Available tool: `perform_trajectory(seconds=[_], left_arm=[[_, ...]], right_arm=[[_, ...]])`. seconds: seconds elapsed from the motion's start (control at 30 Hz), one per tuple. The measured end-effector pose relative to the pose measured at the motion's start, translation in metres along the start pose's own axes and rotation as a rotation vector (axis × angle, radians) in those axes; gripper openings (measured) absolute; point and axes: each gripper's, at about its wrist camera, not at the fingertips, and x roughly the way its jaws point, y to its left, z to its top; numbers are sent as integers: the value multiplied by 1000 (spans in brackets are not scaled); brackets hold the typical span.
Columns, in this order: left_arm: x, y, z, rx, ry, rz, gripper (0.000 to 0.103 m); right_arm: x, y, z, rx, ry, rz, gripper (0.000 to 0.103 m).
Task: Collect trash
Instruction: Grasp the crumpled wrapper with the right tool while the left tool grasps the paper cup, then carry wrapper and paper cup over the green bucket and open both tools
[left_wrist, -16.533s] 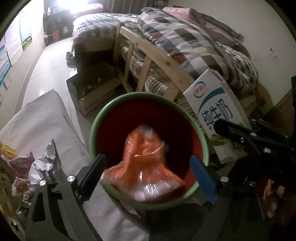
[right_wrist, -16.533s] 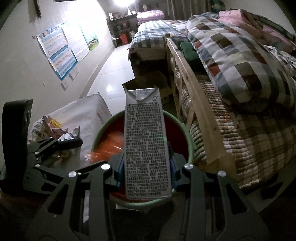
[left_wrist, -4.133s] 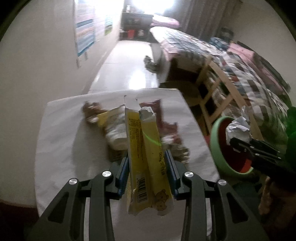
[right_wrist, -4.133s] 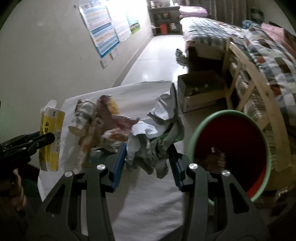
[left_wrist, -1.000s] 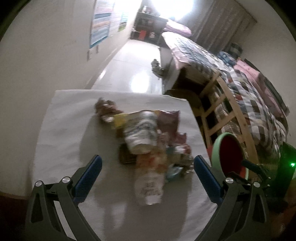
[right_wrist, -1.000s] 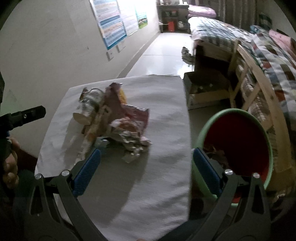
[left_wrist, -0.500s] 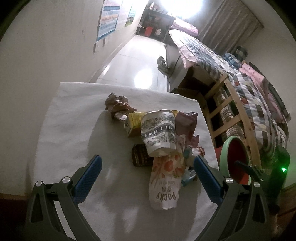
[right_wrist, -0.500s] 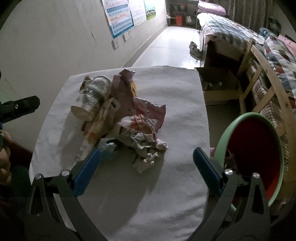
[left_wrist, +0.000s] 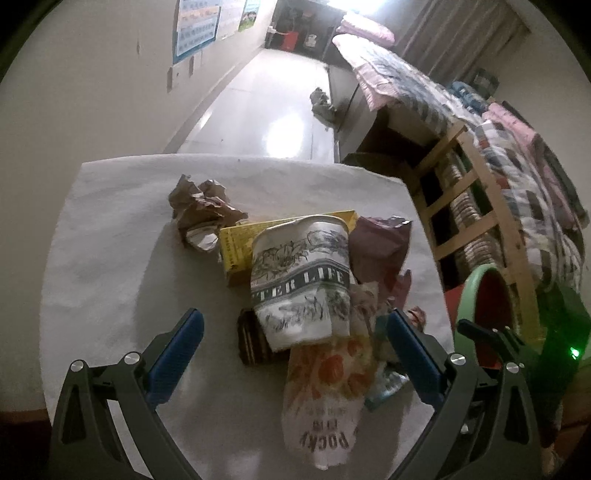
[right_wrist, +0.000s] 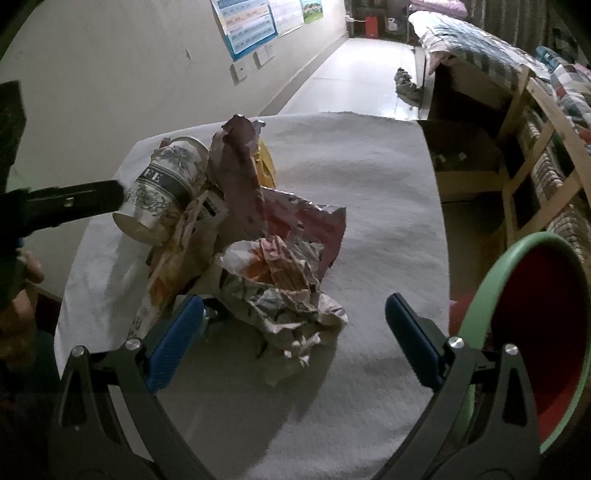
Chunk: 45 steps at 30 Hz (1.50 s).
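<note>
Left gripper (left_wrist: 295, 345): blue-padded jaws spread wide, holding nothing, at the lower centre of the left wrist view.
Printed white paper cup (left_wrist: 301, 280): lies on its side between and just beyond the left jaws, atop the trash heap.
Orange-patterned Pocky wrapper (left_wrist: 327, 398): below the cup, between the left jaws.
Right gripper (right_wrist: 291, 341): jaws wide apart, empty, at the lower centre of the right wrist view.
Crumpled printed paper wrapper (right_wrist: 284, 291): between the right jaws, just ahead of them.
White-clothed table (right_wrist: 369, 192): carries the heap.
Green-rimmed red bin (right_wrist: 532, 325): lower right, beside the table.
</note>
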Motion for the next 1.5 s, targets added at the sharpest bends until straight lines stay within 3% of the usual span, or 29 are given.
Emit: perform_trajectory(seconds=[0.17,0.3,0.37,0.43,0.5,0.53,0.63,1.0,1.37,1.5], left_arm=[[22,-1,6,-24,33,37,93],[37,1,7,-53,65,36,81],[41,2,6,-62,76,22,75],[44,2,5,-62,82,6,71],[44,-1,5,-57,82,-9,61],[43,-4,4,-50,80,-8,61],[40,-5,3,-43,79,-11,59],[-10,1,-15,-29,2,-7,59],[-52,3,-41,-7,-40,1,59],[-61,2,-51,-3,-45,3,59]], right_arm=[[13,0,2,-8,18,18,92],[23,1,1,-8,33,36,86],[25,1,1,-8,40,48,80],[27,-1,1,-7,47,63,63],[29,0,0,-9,54,73,54],[27,1,-1,-16,50,65,48],[21,3,-3,-18,34,61,42],[-23,2,-8,5,-61,40,40],[-64,17,-25,-6,-101,50,40],[-80,23,-32,-21,-135,16,40]])
